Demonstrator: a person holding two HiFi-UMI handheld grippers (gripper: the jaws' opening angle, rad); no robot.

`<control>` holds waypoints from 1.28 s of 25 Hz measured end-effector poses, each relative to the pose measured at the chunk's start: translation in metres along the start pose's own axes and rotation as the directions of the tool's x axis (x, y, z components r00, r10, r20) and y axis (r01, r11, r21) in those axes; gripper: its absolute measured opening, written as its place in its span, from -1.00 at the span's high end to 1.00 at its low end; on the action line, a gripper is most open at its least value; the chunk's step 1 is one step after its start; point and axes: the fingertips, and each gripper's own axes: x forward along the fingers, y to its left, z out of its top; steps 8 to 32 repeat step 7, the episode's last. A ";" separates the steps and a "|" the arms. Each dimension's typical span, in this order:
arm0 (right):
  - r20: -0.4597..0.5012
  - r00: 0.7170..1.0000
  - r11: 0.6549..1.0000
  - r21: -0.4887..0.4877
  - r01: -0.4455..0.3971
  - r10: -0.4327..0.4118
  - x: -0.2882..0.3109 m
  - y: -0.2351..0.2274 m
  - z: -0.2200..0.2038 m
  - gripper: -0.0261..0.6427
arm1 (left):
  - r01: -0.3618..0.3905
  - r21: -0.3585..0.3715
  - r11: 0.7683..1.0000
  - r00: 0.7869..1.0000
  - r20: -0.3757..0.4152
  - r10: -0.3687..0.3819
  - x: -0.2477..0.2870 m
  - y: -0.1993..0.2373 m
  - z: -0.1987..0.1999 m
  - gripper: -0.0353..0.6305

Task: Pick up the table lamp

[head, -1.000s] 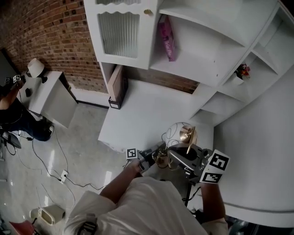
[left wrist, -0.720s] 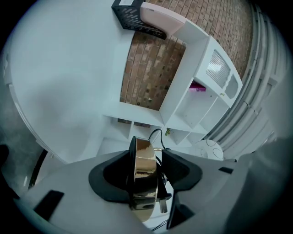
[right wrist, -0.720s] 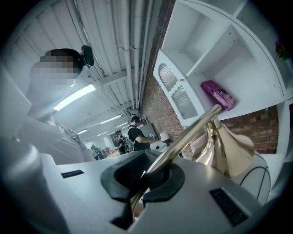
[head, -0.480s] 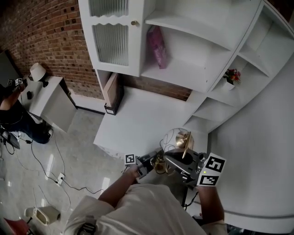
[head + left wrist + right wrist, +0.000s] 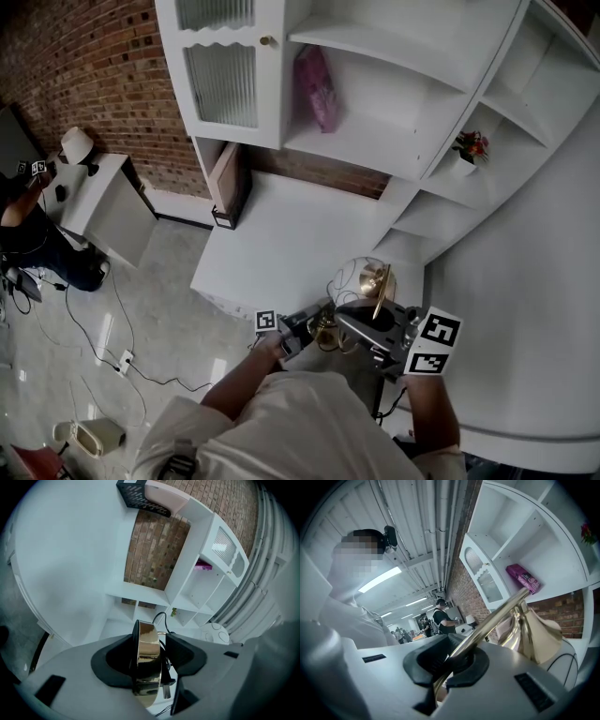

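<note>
Over the near edge of the white desk (image 5: 272, 234), both forearms reach forward side by side. The left gripper (image 5: 309, 330) pinches the table lamp (image 5: 377, 281) by its brass base (image 5: 149, 644), edge-on. The right gripper (image 5: 361, 321) is clamped tight on the slanted brass stem (image 5: 497, 616). The lamp is tipped sideways between them.

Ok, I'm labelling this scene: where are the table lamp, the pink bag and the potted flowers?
table lamp (image 5: 149, 652): left gripper view, on its brass base's rim.
pink bag (image 5: 317, 89): head view, middle of the bag.
potted flowers (image 5: 472, 146): head view, on the red blossoms.
</note>
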 end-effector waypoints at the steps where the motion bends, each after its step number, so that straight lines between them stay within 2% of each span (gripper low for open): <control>1: 0.000 1.000 1.000 0.000 0.001 -0.001 0.000 0.000 -0.001 0.89 | -0.002 -0.001 1.000 1.000 0.000 0.002 0.000 0.001 0.000 0.24; 32: -0.004 1.000 1.000 -0.003 0.003 -0.003 -0.003 -0.001 -0.001 0.89 | -0.009 0.002 1.000 1.000 -0.002 0.009 0.001 0.003 -0.001 0.24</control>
